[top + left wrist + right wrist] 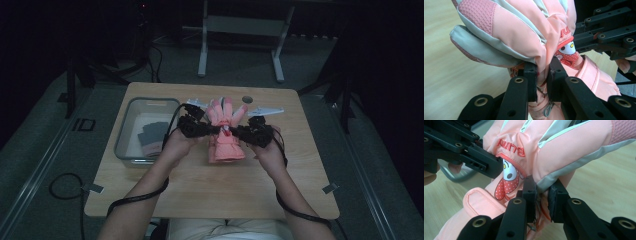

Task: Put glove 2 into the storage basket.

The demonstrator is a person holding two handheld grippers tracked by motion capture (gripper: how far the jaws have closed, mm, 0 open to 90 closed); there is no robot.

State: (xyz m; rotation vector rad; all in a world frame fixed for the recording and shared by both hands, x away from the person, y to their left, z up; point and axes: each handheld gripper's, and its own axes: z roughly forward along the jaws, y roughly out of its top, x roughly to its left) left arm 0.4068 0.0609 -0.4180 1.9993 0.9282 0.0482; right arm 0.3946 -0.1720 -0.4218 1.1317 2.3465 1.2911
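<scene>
Both jaws pinch the pink ski glove [226,134] at mid-bench, left gripper [212,129] and right gripper [239,131] on opposite wrist edges, probably to lift it level.

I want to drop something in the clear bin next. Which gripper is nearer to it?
Left. The left gripper is shut on the pink glove, just right of the clear bin. The right gripper grips the glove's other side, farther away.

Glove [226,135] between both hand-held grippers, bin [131,107] to its left.
</scene>
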